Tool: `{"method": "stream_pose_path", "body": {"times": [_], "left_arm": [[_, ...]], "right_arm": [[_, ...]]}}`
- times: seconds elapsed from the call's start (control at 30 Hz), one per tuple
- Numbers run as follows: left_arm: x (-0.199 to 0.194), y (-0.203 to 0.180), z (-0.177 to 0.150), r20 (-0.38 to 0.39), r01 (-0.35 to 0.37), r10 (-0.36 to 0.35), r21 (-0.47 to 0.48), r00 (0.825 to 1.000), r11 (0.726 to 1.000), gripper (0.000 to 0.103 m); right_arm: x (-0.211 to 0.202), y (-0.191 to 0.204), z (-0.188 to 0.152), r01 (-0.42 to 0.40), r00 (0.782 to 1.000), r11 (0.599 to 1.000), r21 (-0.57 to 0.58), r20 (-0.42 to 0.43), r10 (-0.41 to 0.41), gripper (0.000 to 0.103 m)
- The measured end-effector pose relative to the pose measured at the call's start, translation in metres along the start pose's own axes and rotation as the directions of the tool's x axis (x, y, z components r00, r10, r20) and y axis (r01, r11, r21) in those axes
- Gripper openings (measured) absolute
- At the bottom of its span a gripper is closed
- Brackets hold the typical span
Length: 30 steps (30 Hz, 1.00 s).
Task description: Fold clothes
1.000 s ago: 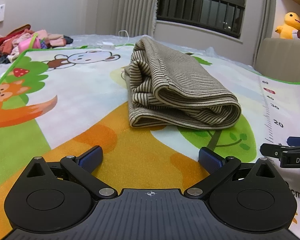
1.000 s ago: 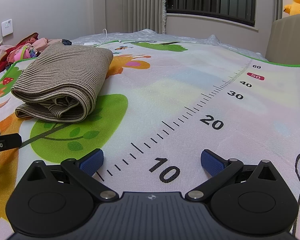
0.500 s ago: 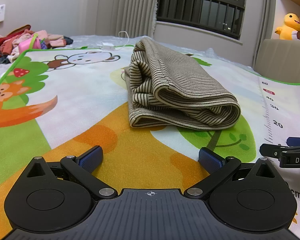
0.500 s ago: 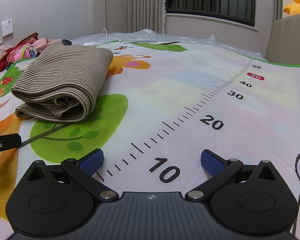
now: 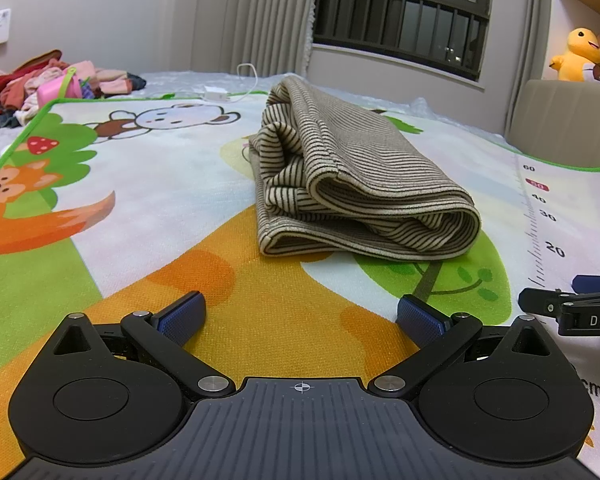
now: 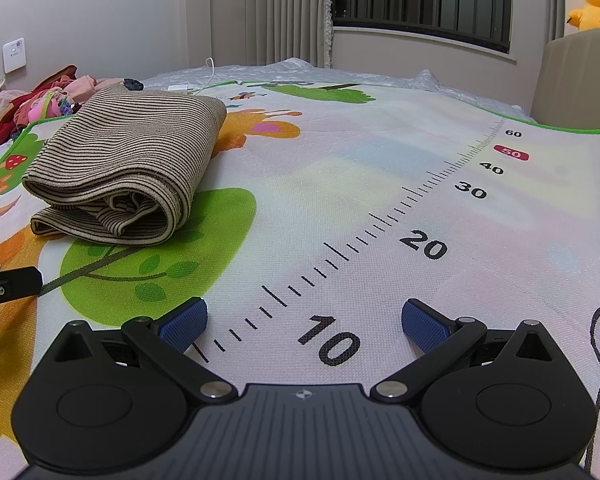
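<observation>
A folded brown-and-cream striped garment (image 5: 356, 184) lies on the colourful play mat (image 5: 148, 200); it also shows at the left of the right wrist view (image 6: 128, 168). My left gripper (image 5: 302, 314) is open and empty, low over the mat, a short way in front of the garment. My right gripper (image 6: 304, 320) is open and empty over the printed ruler, to the right of the garment. Its tip shows at the right edge of the left wrist view (image 5: 572, 308).
A heap of unfolded clothes (image 5: 48, 84) lies off the mat's far left corner. A white charger and cable (image 5: 220, 92) lie behind the mat. A beige headboard (image 5: 564, 120) with a yellow plush toy (image 5: 576, 54) stands at the far right.
</observation>
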<state>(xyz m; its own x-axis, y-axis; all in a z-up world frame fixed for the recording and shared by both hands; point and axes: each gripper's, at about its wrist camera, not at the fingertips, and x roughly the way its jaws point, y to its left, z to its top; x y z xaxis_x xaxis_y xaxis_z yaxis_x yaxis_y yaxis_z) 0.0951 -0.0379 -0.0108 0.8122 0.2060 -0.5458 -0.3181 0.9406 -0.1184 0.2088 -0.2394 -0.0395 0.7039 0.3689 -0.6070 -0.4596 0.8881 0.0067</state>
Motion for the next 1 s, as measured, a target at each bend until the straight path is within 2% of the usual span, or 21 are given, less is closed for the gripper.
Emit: {"method": "stream_pose_path", "body": {"times": [1.0], "left_arm": [[-0.0004, -0.0022, 0.0002, 0.001, -0.009, 0.009, 0.011, 1.0, 1.0, 0.103]], "right_arm": [[0.0001, -0.0023, -0.0004, -0.01, 1.0, 1.0, 0.009, -0.001, 0.01, 0.103]]}}
